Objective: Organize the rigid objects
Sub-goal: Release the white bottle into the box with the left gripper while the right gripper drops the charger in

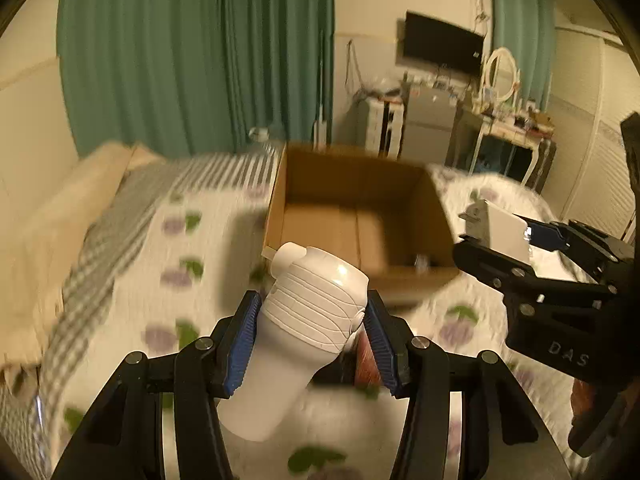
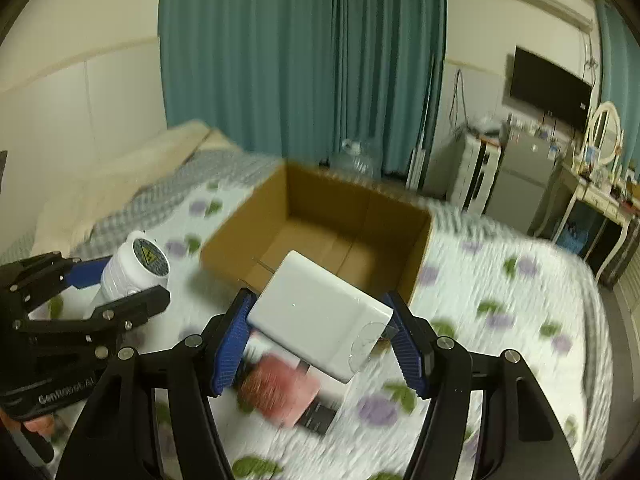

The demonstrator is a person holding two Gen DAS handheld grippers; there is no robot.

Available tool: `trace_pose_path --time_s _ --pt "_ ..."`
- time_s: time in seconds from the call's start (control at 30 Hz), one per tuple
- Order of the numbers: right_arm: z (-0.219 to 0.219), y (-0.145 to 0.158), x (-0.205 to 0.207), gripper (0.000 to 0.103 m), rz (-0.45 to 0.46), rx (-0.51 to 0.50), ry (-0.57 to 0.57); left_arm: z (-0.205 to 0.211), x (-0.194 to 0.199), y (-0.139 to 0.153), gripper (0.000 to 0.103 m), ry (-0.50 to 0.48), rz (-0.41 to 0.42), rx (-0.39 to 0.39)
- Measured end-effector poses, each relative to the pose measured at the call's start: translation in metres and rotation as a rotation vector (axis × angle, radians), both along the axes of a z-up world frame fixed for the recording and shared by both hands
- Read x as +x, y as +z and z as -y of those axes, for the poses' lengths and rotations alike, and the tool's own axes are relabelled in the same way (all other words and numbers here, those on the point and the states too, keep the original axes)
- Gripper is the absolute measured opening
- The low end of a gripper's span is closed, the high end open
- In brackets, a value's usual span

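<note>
Blue ribbed pads (image 1: 241,344) of the left gripper (image 1: 312,336) are clamped on a white bottle (image 1: 304,316), which is held tilted, its ribbed cap end and small spout pointed up and away toward the box. In the right wrist view the same bottle (image 2: 134,268) is seen end-on at the left, a round patterned sticker on its top face, held between the left gripper's (image 2: 116,280) black fingers.

The right gripper (image 2: 320,332) is clamped on a flat white rectangular block (image 2: 318,312) with rounded corners, gripped across its two long edges; its far end reaches out over the near rim of the box. In the left wrist view the block (image 1: 505,234) is seen at the right, carried by the right gripper (image 1: 516,240) level with the box's right wall.

Beneath the right gripper a pink-and-black flat item (image 2: 286,394) lies blurred on the quilt; what it is cannot be told.

An open cardboard box (image 1: 276,200) rests on the bed ahead of both grippers, its flaps not seen and its brown floor largely bare, with one small unclear item near the front right corner. The box (image 2: 422,248) is ringed by white quilt (image 2: 500,280) printed with purple and green, with open bedding to its left and right. A striped grey blanket (image 1: 132,204) and a cream pillow (image 1: 60,208) lie toward the wall at left. Teal curtains (image 2: 300,60) hang behind the bed.
</note>
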State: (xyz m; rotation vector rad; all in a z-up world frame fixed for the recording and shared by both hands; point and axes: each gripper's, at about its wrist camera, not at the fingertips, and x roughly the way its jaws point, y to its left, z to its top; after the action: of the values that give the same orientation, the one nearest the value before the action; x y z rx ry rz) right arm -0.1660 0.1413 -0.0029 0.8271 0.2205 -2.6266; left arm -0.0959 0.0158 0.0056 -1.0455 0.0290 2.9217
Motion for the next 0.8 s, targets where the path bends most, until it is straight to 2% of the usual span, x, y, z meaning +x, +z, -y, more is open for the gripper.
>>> trace_pose_path --time_s 0.17,0.27,0.33,0.43,0.57,0.7,0.8 --pt "-0.005 0.034 -0.032 0.065 -0.067 -0.045 -0.016 -0.017 -0.04 0.036 0.053 -0.036 -0.079 -0.028" --pt "-0.005 0.039 -0.054 0.065 -0.097 -0.036 -0.058 -0.022 -0.07 0.042 0.053 -0.041 -0.097 -0.061" --pt "-0.008 0.035 -0.069 0.065 -0.078 -0.06 -0.064 -0.023 -0.09 0.039 0.053 -0.038 -0.09 -0.069" --pt "-0.016 0.017 -0.087 0.065 -0.048 -0.069 -0.09 -0.024 -0.118 0.026 0.053 -0.041 -0.058 -0.062" --pt "-0.028 -0.007 -0.1 0.065 0.006 -0.081 -0.104 -0.028 -0.155 -0.007 0.053 -0.028 0.005 -0.086" --pt "-0.037 -0.017 -0.105 0.065 0.026 -0.082 -0.121 -0.034 -0.174 -0.038 0.053 -0.029 0.06 -0.089" --pt "-0.044 -0.018 -0.105 0.065 0.032 -0.093 -0.124 -0.031 -0.175 -0.053 0.053 -0.032 0.078 -0.038"
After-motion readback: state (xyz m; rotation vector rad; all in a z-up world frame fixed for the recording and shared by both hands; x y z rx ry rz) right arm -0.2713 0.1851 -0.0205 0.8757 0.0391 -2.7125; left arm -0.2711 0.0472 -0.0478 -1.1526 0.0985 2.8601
